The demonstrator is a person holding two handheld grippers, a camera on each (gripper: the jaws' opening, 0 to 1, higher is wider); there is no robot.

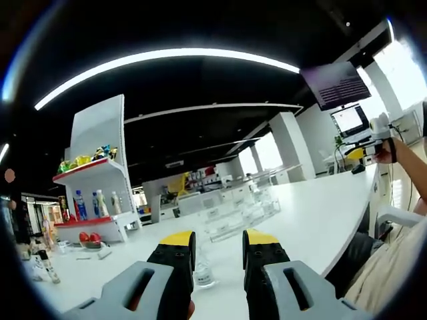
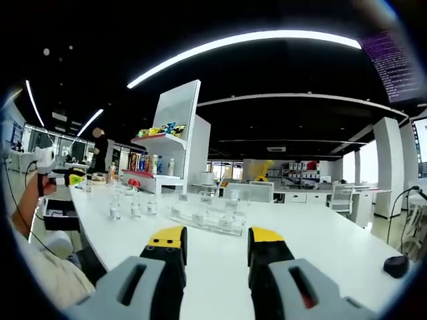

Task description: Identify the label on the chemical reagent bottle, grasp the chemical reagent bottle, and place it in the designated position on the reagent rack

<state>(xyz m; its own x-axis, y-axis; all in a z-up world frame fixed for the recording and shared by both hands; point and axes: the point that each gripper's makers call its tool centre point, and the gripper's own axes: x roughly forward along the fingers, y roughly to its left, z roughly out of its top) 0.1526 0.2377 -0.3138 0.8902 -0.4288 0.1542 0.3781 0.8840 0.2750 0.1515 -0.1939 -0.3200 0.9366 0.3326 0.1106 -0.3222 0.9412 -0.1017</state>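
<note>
While both pairs of jaws stand apart and hold nothing, the left gripper (image 1: pixel 218 257) hangs just above a small clear reagent bottle (image 1: pixel 203 273) standing upright on the white surface (image 1: pixel 313 220), seen between its jaws. It looks like glass with a paper label, too blurred to read: probably light, stiff, smooth and breakable, best taken squarely around the body below the cap with modest pressure. Beyond it lies the clear reagent rack (image 1: pixel 243 215). The right gripper (image 2: pixel 217 253) hovers over the near edge of the surface; further off stand more small bottles (image 2: pixel 133 205) beside the rack.
</note>
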